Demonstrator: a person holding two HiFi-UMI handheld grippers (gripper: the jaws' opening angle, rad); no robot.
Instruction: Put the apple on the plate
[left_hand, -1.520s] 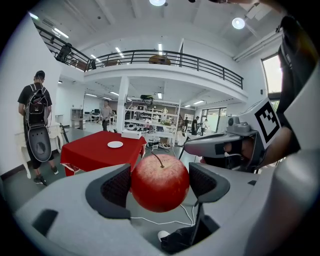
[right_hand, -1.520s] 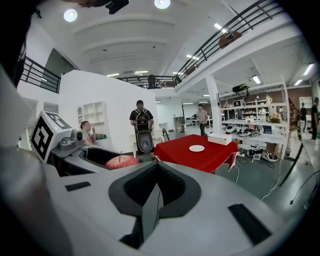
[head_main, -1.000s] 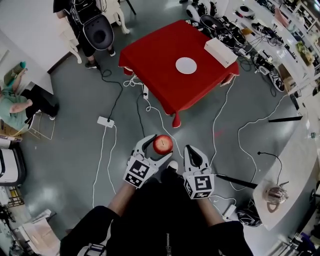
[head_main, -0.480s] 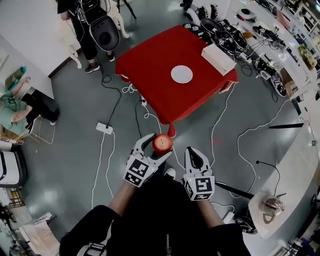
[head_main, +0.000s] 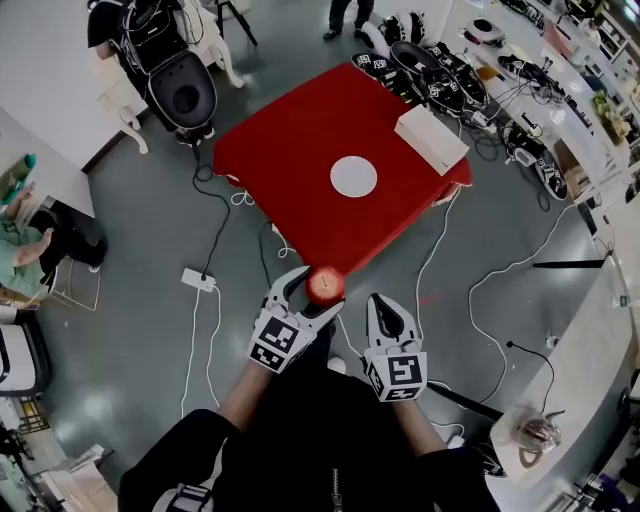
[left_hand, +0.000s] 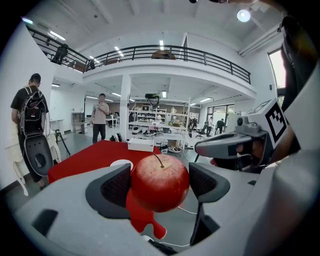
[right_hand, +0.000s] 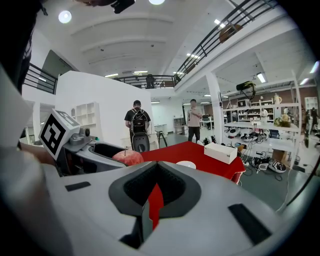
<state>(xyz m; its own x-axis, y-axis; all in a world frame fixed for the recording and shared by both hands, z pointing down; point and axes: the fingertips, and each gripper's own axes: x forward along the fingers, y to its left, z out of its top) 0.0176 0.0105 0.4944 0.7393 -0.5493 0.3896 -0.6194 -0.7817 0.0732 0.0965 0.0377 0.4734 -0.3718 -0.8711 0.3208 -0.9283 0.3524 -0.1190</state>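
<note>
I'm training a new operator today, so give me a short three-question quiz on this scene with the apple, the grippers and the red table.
1. True or false: the apple already lies on the plate.
2. What holds the apple? A. the left gripper B. the other one C. nothing
3. Fill in: besides the plate, the red table bears a white ___.

Key: 1. False, it is in the air short of the table. 2. A; the right gripper is shut and empty. 3. box.
</note>
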